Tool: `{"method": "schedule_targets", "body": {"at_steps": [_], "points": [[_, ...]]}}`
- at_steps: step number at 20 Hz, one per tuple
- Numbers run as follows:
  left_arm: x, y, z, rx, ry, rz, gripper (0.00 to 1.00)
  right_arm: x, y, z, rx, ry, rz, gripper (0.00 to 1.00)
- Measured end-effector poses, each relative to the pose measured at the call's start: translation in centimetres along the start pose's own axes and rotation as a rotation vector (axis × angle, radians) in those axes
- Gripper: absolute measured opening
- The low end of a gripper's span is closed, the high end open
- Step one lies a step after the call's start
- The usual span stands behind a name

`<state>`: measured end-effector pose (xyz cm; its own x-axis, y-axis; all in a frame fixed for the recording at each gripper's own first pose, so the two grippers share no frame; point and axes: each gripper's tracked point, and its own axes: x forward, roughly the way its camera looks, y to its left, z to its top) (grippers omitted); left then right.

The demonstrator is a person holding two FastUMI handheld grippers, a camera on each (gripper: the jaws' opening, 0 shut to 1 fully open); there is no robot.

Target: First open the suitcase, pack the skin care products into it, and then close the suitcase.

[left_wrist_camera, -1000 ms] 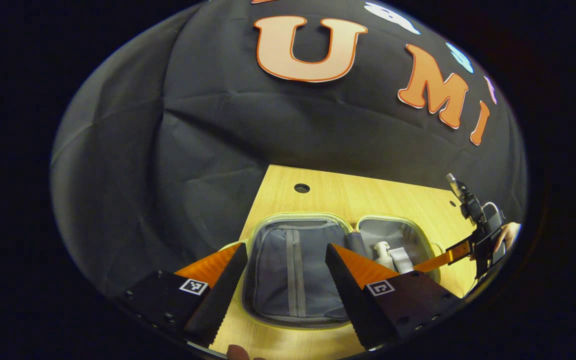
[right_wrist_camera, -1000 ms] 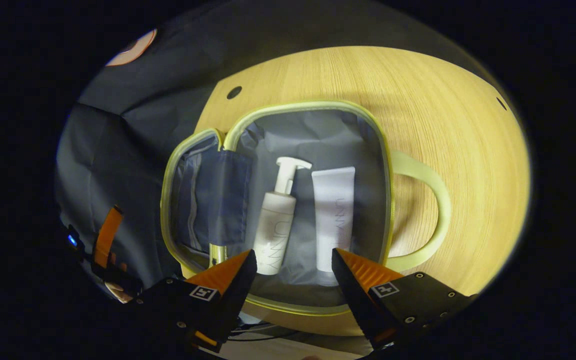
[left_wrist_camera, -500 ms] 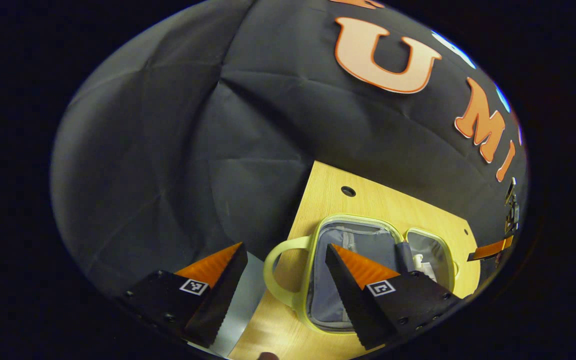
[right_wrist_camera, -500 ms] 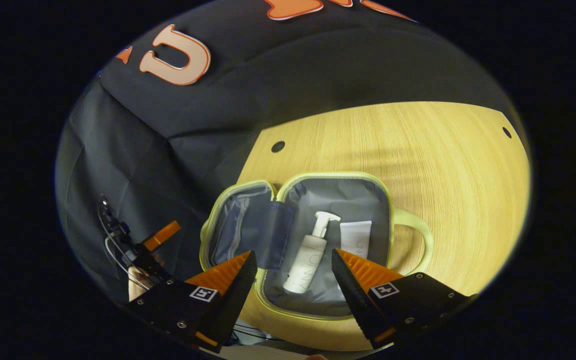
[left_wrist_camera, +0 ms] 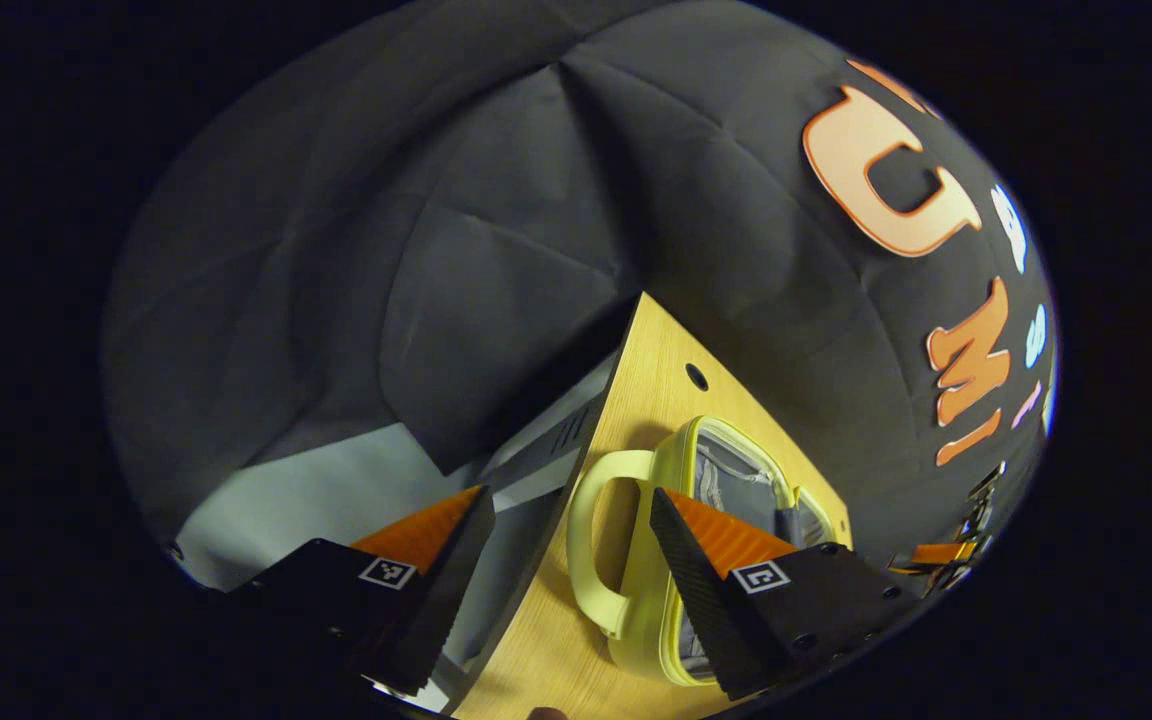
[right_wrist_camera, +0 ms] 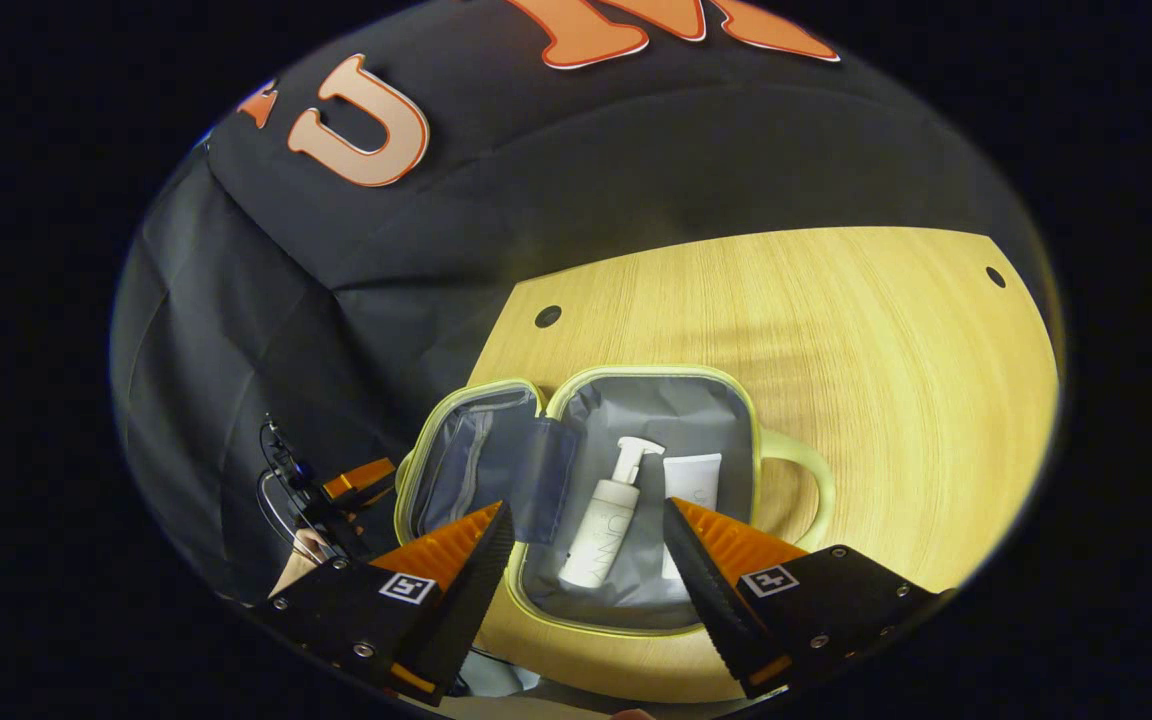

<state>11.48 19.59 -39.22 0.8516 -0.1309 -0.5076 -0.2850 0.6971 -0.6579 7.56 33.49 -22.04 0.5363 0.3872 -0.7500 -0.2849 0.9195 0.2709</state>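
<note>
A pale yellow-green suitcase lies open flat on the wooden table. Its right half holds a white pump bottle and a white tube, side by side on grey lining. Its left half has a grey zip pocket. My right gripper hangs open above the near edge of the case, holding nothing. In the left gripper view, my left gripper is open over the table's left edge, beside the case's handle. The left gripper also appears, with a hand, left of the case.
The table has round holes near its back corners. Black cloth closes the back and left. Beyond the table's left edge lies a light floor. Bare wood stretches right of and behind the case.
My left gripper has swung left, off the case toward the table's left edge and the handle. My right gripper has pulled up and back, so the case looks smaller. Both stay open.
</note>
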Motion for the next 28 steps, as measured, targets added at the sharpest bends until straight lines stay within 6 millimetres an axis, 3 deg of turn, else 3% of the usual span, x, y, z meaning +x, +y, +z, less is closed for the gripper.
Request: {"method": "schedule_targets", "body": {"at_steps": [7,9,10,11,12,13,14,15,16,17,19,24,28], "points": [[2.5,-0.7,-1.3,-0.162,0.024,-0.132,1.0,-0.6,-1.1,-0.4,0.038,0.005,-0.04,0.95],[3.2,-1.4,-1.7,-0.171,0.038,-0.16,0.95,-0.6,-1.7,-0.8,0.052,0.011,-0.054,0.95],[3.5,-1.6,-1.9,-0.17,0.045,-0.163,0.82,-0.8,-1.6,-0.7,0.064,0.013,-0.05,0.95],[3.6,-1.8,-2.1,-0.166,0.056,-0.169,0.84,-0.8,-1.6,-0.7,0.074,0.011,-0.044,0.96],[3.9,-1.9,-2.2,-0.164,0.061,-0.163,0.71,-0.8,-1.7,-0.7,0.078,0.008,-0.044,0.96],[4.6,-1.6,-2.4,-0.153,0.07,-0.139,0.49,-0.8,-1.9,-0.5,0.077,0.004,-0.047,0.96],[3.6,-2.2,-3.1,-0.154,0.094,-0.168,0.27,-0.8,-2.0,-0.4,0.076,0.0,-0.05,0.95],[4.4,-2.5,-3.5,-0.135,0.11,-0.155,0.26,-0.9,-1.9,-0.3,0.075,-0.006,-0.047,0.95],[2.9,-2.1,-3.2,-0.12,0.096,-0.118,0.18,-0.8,-1.8,-0.2,0.076,-0.011,-0.042,0.96],[3.5,-2.8,-2.9,-0.084,0.092,-0.112,0.1,-0.8,-1.8,0.0,0.077,-0.018,-0.038,0.96],[2.4,-3.7,-2.0,0.001,0.076,-0.078,0.1,-0.8,-1.7,0.3,0.081,-0.029,-0.027,0.95],[-2.3,-10.2,2.7,0.134,0.012,-0.104,0.1,-2.2,-1.8,1.9,0.083,-0.077,-0.001,0.95],[-5.4,-17.0,4.2,0.268,-0.022,-0.096,0.09,-4.1,-2.4,4.2,0.047,-0.172,-0.009,0.95]]}}
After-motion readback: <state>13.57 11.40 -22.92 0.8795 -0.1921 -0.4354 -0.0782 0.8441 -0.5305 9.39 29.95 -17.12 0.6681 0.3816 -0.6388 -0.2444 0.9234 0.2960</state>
